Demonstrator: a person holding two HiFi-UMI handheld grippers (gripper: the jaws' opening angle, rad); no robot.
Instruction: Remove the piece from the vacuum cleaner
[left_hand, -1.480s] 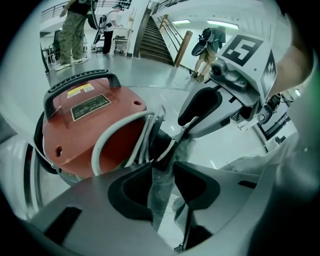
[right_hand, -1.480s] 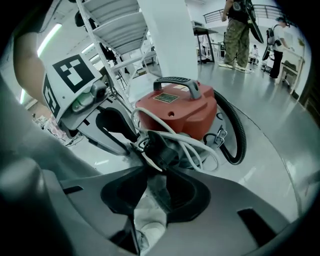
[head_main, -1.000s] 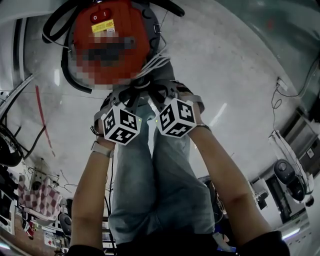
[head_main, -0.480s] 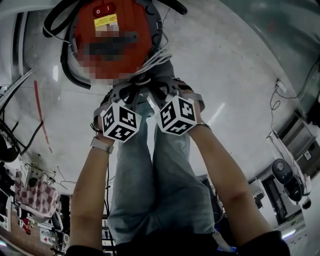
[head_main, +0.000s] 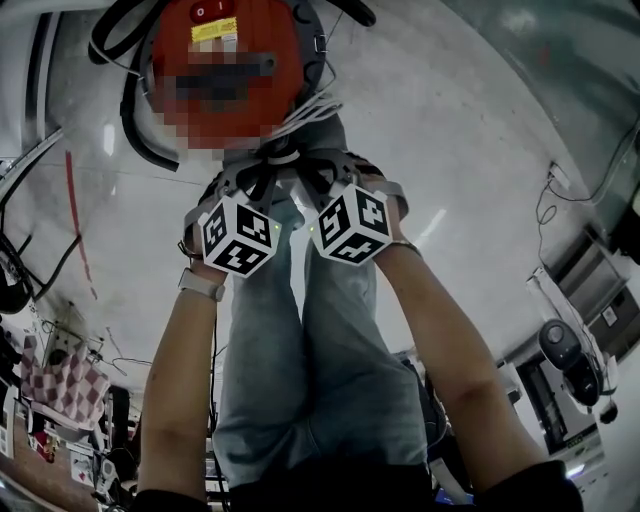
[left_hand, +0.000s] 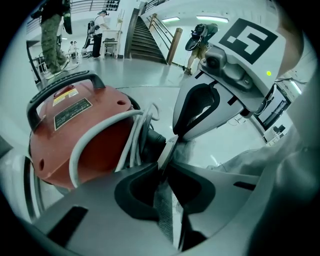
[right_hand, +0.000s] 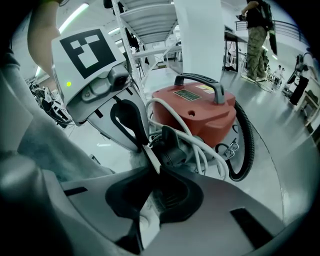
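Observation:
A red vacuum cleaner (head_main: 165, 40) (left_hand: 75, 130) (right_hand: 200, 110) stands on the floor, with a black hose (head_main: 135, 130) (right_hand: 247, 145) and a white cable (head_main: 310, 115) (left_hand: 135, 130) looped round it. Both grippers meet at its near side. My left gripper (head_main: 265, 172) (left_hand: 164, 167) and right gripper (head_main: 300, 172) (right_hand: 152, 167) have just been closing their jaws. Each now pinches the same thin pale piece (left_hand: 167, 152) (right_hand: 149, 155), which stands edge-on between the pads. A black plug (right_hand: 172, 147) sits just behind it.
The person's legs in jeans (head_main: 300, 350) stand below the grippers. Stairs (left_hand: 150, 35) and people (left_hand: 52, 30) (right_hand: 257, 40) are far off. A white pillar (right_hand: 197, 35) rises behind the vacuum cleaner. Equipment (head_main: 575, 360) stands at the right and a checkered cloth (head_main: 55, 385) lies at the left.
The vacuum cleaner and both grippers sit slightly higher in the head view. The grippers keep their places against the vacuum cleaner.

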